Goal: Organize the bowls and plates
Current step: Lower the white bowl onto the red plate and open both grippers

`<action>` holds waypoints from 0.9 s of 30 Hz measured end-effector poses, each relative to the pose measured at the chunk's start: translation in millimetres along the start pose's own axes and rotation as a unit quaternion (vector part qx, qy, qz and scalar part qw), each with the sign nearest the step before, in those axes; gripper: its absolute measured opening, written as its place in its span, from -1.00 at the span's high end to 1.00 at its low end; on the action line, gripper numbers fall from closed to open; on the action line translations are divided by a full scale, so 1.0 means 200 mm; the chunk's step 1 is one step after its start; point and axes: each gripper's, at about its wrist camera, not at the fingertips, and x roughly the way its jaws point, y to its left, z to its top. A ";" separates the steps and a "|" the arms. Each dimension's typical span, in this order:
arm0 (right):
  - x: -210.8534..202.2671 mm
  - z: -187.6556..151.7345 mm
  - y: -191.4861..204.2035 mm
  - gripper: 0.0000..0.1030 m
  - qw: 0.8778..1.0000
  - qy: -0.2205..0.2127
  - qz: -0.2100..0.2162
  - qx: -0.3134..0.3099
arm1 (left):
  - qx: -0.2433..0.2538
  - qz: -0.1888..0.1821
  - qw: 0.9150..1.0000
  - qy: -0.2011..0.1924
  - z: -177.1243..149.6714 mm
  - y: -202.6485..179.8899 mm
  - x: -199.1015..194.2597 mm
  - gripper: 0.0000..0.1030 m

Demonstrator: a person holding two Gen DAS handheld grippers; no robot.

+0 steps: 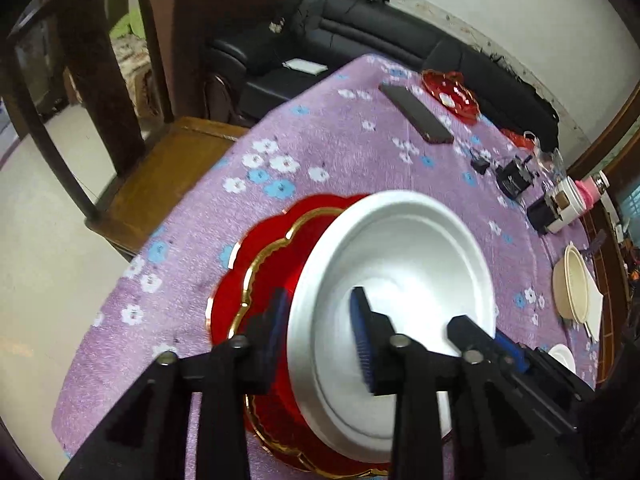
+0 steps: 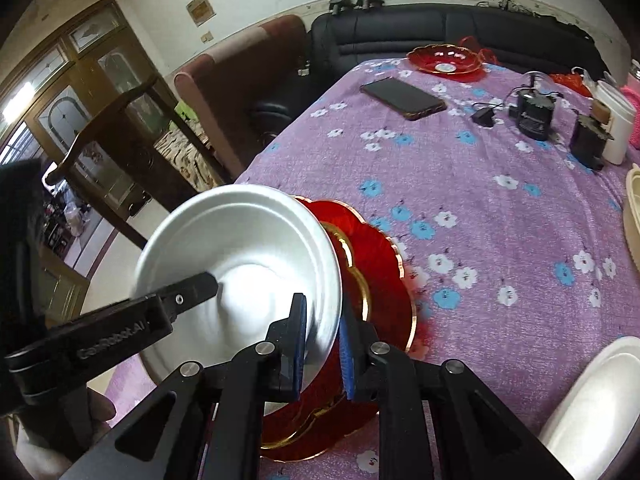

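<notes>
white bowl (image 1: 400,264) on red plate (image 1: 256,256); right gripper (image 2: 322,350) fingers clamp its rim, left gripper (image 1: 320,332) fingers straddle rim, parted.

Two black hand-held grippers with blue-padded fingers point steeply downward. The left gripper (image 1: 320,336) has its jaws parted, one finger on each side of a white bowl's (image 1: 400,264) rim, pads apparently off it. The right gripper (image 2: 322,354) is pinched tight on that rim (opposite side). A hand (image 2: 96,404) shows faintly beneath.
</notes>
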 end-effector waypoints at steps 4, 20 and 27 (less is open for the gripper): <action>0.00 0.00 0.03 0.56 1.000 -0.007 -0.005 -0.022 | 0.006 0.011 0.999 -0.042 -0.02 -0.01 -0.12 -0.08; -0.22 -0.09 0.03 0.16 0.998 -0.056 0.019 -0.019 | 0.071 0.091 0.976 -0.185 -0.22 -0.12 -0.51 -0.51; -0.35 -0.18 -0.06 0.02 0.997 -0.069 0.022 -0.002 | 0.100 0.096 0.969 -0.204 -0.32 -0.22 -0.57 -0.57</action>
